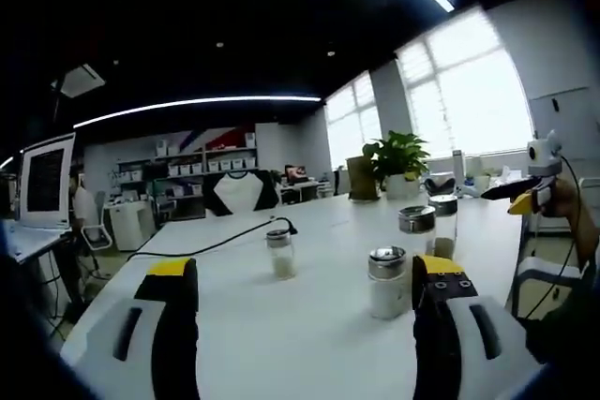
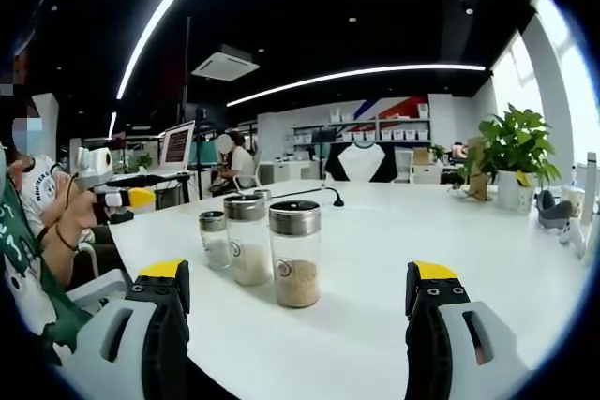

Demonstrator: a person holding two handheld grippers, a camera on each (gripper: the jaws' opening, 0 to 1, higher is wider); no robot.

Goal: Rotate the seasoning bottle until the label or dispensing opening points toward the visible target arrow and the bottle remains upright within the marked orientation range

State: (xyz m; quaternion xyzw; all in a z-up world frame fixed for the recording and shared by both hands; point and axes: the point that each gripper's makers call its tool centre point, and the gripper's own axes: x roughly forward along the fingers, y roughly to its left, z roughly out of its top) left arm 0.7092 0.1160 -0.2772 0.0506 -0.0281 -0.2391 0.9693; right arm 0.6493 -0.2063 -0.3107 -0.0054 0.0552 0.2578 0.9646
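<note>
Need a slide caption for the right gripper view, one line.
Open right gripper facing three metal-lidded glass seasoning bottles clustered upright on the white table, potted green plant beyond.

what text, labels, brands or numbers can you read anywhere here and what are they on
None can be read.
Seasoning bottles: no label or print that can be made out in the right gripper view; a small round mark low on two of them is too small to read.
Monitor: lit screen with lines, too blurred to read.
Shelf boxes: too small to read.
Table: no arrow or marking legible.
</note>
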